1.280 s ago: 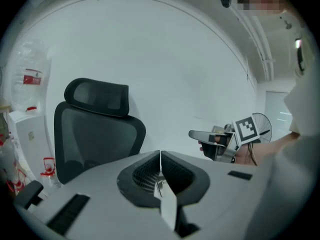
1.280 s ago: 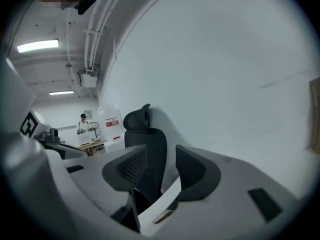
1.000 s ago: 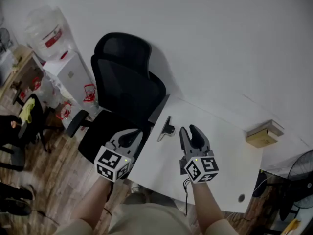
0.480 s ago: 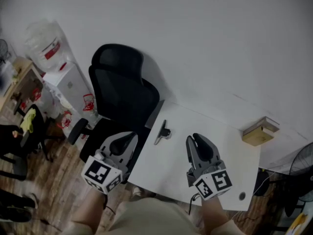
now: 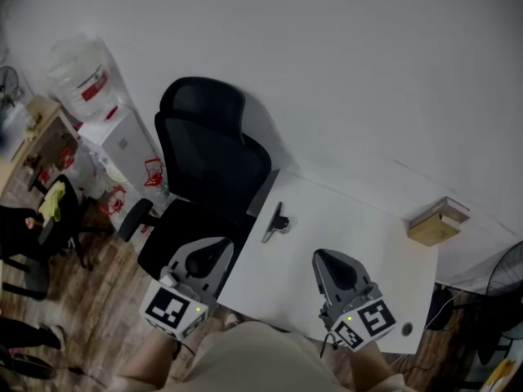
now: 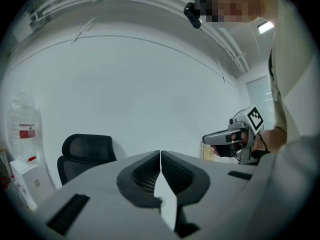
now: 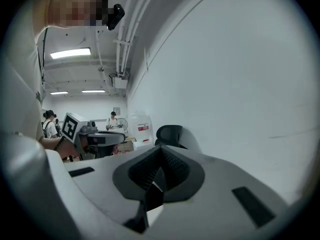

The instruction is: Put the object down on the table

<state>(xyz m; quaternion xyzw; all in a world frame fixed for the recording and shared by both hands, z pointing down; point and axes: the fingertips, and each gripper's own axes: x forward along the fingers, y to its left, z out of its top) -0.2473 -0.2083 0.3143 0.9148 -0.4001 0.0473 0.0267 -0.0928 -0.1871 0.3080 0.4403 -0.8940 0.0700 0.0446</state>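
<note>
Left gripper (image 5: 214,250): fingers together, empty, beside counter (image 5: 376,251) edge.
Right gripper (image 5: 328,261): fingers just closed together, empty, over counter.
Black object (image 5: 276,221): lies on counter, apart from both.

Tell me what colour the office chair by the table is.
The office chair is black all over; the head view shows it best.

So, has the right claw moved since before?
Yes: the right claw drew back from the black object toward the table's near edge, jaws just closed, empty.
</note>
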